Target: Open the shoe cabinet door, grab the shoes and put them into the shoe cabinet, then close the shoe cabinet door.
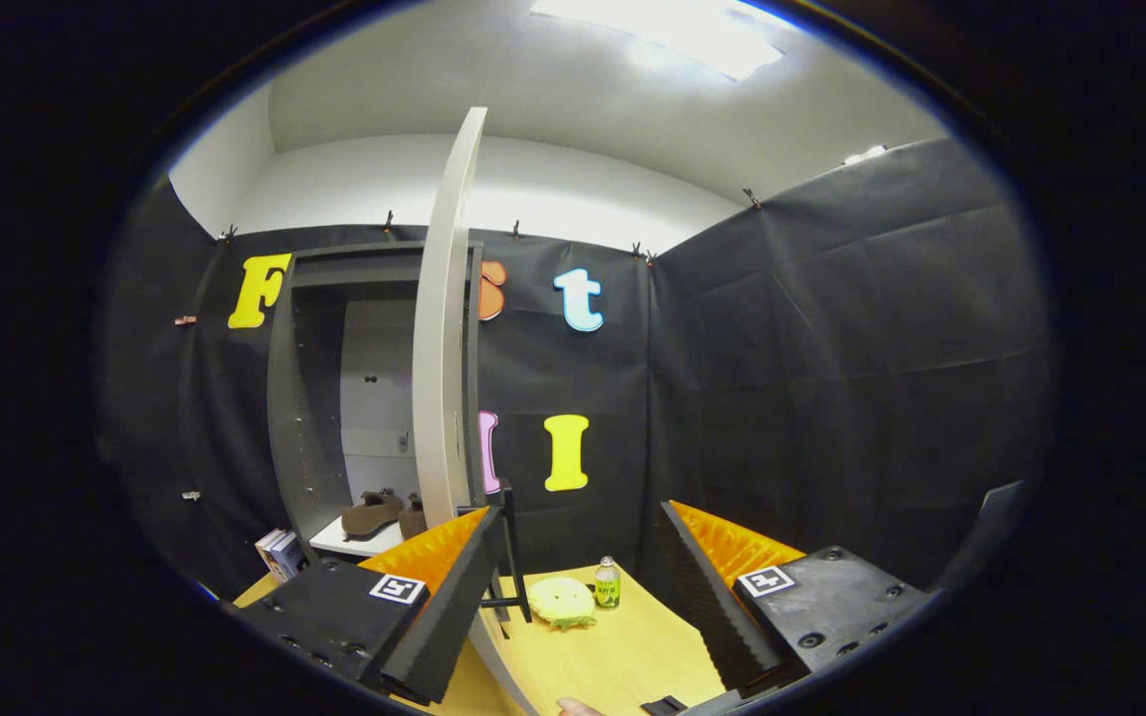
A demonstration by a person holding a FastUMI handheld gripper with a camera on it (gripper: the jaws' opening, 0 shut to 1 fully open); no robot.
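- Gripper view: the tool (573, 567) is spread wide, its two fingers well apart with nothing held between them; the left finger (439, 607) sits just in front of the lower edge of the cabinet door, though whether it touches the door cannot be told.
- The shoe cabinet (309, 398) stands against the booth wall, beyond and to the left of the fingers; its door (444, 338) is swung open and seen nearly edge-on, rising tall between the cabinet opening and the wall.
- The shoes (379, 514), a brown pair, lie inside the cabinet on its pale bottom shelf (354, 544), just beyond the left finger and left of the door.
- A few books (280, 553) lean beside the cabinet's lower left corner.
- The bench (623, 656) with a light wood top lies under and ahead of the fingers; on it, between the fingers and a little beyond them, rest a yellow-green cloth-like lump (563, 602) and a small green bottle (608, 584), just beside each other.
- A black stand (510, 557) rises just right of the door's foot; a fingertip of a hand (578, 707) shows at the near edge of the bench.
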